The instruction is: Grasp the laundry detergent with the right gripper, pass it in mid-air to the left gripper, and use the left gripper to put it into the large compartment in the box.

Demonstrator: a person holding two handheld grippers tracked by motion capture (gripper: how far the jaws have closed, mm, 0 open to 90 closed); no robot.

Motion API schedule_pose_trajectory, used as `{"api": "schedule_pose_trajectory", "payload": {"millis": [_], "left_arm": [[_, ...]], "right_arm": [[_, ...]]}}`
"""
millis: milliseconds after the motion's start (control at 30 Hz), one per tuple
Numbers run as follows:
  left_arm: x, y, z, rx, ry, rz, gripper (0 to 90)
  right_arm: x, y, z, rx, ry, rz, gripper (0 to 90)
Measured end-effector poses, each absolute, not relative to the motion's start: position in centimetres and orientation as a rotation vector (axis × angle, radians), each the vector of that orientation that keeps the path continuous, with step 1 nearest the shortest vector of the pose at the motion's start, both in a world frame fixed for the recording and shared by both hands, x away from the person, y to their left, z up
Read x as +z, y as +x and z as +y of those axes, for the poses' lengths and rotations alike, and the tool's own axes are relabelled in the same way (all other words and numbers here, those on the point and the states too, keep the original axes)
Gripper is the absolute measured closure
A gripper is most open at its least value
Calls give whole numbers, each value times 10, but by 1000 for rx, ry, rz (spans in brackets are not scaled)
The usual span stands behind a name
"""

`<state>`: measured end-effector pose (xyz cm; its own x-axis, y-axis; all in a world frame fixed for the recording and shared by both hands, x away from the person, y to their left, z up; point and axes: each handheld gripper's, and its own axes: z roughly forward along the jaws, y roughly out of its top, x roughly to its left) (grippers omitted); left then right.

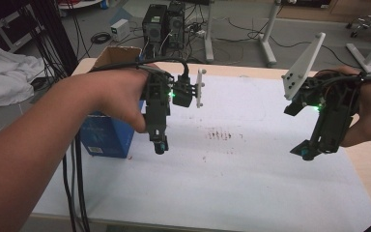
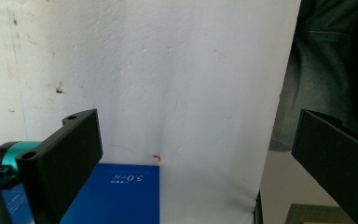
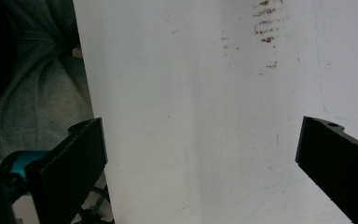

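In the high view, the left gripper (image 1: 160, 145) hangs just right of the blue box (image 1: 107, 133) at the white table cover's (image 1: 222, 179) left edge; the right gripper (image 1: 309, 152) hangs well right of the box, above the cover. In the left gripper view, jaws stand wide apart, empty; the box lies below, between them, nearer the left jaw. In the right gripper view, jaws gape empty over the cover's brown stains (image 3: 266, 21).

The white sheet (image 1: 251, 183) covering the table looks matt and faintly pebbled, like foam board, stained rusty at twelve o'clock. The blue box (image 1: 107, 135) is smooth printed cardboard. Both grippers' jaws are matt black plastic.
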<state>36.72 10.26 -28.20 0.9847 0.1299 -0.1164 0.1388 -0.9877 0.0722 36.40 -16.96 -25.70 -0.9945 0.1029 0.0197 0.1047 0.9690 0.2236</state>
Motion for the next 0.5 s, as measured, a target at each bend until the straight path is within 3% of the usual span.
{"api": "schedule_pose_trajectory", "payload": {"millis": [500], "left_arm": [[-282,367,101,-176,3059,201,16]], "right_arm": [[-257,363,-170,-356,-165,-3106,9]]}}
